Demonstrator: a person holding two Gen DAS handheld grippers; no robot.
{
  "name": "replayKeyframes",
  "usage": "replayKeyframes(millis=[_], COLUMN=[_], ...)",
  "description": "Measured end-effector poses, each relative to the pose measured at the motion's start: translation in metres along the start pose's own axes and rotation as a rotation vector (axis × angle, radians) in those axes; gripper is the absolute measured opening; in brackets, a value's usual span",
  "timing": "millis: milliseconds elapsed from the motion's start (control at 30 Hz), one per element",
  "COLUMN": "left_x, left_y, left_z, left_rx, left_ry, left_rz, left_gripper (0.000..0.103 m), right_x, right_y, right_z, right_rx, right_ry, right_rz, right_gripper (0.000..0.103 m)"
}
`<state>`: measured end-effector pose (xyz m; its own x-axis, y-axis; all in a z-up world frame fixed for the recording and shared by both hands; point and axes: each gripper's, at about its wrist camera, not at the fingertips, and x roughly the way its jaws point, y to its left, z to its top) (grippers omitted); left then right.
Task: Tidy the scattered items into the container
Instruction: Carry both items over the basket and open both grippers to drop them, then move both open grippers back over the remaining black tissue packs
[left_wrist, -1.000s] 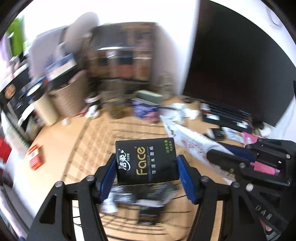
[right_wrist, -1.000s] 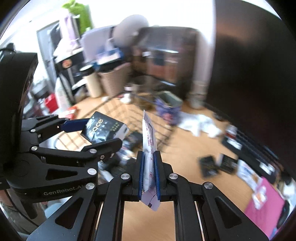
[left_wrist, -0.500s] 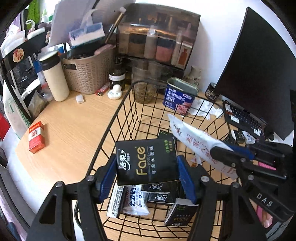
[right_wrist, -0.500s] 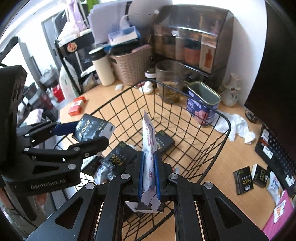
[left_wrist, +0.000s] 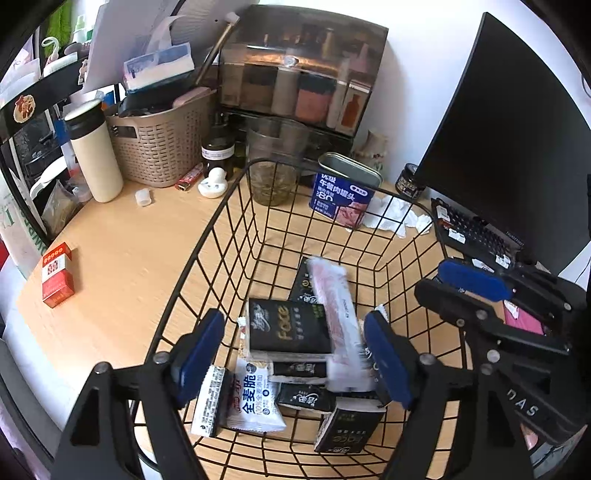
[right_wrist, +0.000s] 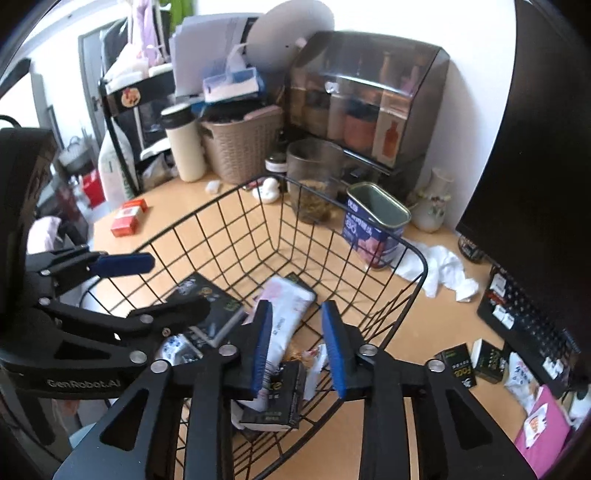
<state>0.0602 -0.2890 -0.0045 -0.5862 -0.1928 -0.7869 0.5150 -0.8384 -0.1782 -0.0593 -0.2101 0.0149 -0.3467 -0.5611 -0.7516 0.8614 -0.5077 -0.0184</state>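
A black wire basket (left_wrist: 236, 206) (right_wrist: 421, 266) stands on the wooden desk. My left gripper (left_wrist: 295, 358) is open and empty above its near end. A black Face tissue pack (left_wrist: 288, 325) lies below it on other packs. A long white-and-pink packet (left_wrist: 340, 325) (right_wrist: 284, 310) lies slanted across the pile, blurred. My right gripper (right_wrist: 297, 347) is open and empty over the basket's right rim. It also shows in the left wrist view (left_wrist: 454, 284). A white snack pack (left_wrist: 251, 398) and more black packs (left_wrist: 347, 428) lie in the basket.
A red box (left_wrist: 55, 273) lies on the desk to the left. A blue tin (left_wrist: 343, 188), a glass jar (left_wrist: 273, 166), crumpled tissue (right_wrist: 443, 269), a woven basket (left_wrist: 162, 144) and a cream flask (left_wrist: 94, 151) stand behind. Small black packs (right_wrist: 469, 362) lie by the keyboard (left_wrist: 476, 236) and monitor (left_wrist: 517, 129).
Both grippers have opened. The black Face pack dropped from my left gripper and the long white packet dropped from my right gripper into the basket.
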Motion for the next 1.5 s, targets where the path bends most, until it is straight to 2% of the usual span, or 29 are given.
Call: replayKeyframes(millis=[100, 533, 733, 933, 1167, 1267, 1300, 1400, 1500], left_x=[0.0, -0.002, -0.015, -0.016, -0.004, 0.013, 0.021, 0.052, 0.086], left_y=[0.001, 0.004, -0.016, -0.07, -0.17, -0.209, -0.22, -0.244, -0.253], left_z=[0.0, 0.002, 0.002, 0.002, 0.001, -0.002, -0.003, -0.01, -0.011], left_rx=[-0.002, -0.025, 0.002, 0.085, 0.218, 0.271, 0.29, 0.329, 0.314], left_ry=[-0.001, -0.001, -0.032, -0.026, -0.003, 0.026, 0.041, 0.092, 0.138], left_rz=[0.001, -0.024, -0.026, -0.078, -0.188, -0.215, -0.216, -0.201, -0.162], left_gripper=[0.08, 0.08, 0.08, 0.08, 0.081, 0.081, 0.081, 0.081, 0.081], right_x=[0.001, 0.003, -0.025, -0.054, -0.087, -0.095, -0.097, -0.094, -0.079], right_y=[-0.004, -0.004, -0.026, -0.078, -0.177, -0.206, -0.216, -0.236, -0.257], right_z=[0.0, -0.002, -0.006, -0.037, -0.09, -0.109, -0.116, -0.131, -0.139], right_rx=[0.021, 0.031, 0.073, 0.149, 0.34, 0.405, 0.422, 0.445, 0.48], right_ry=[0.006, 0.018, -0.01, -0.004, 0.022, 0.021, 0.02, 0.039, 0.068], right_rz=[0.021, 0.046, 0.039, -0.04, -0.131, -0.117, -0.125, -0.153, -0.15], right_gripper=[0.033, 0.035, 0.035, 0.035, 0.037, 0.047, 0.052, 0.052, 0.052])
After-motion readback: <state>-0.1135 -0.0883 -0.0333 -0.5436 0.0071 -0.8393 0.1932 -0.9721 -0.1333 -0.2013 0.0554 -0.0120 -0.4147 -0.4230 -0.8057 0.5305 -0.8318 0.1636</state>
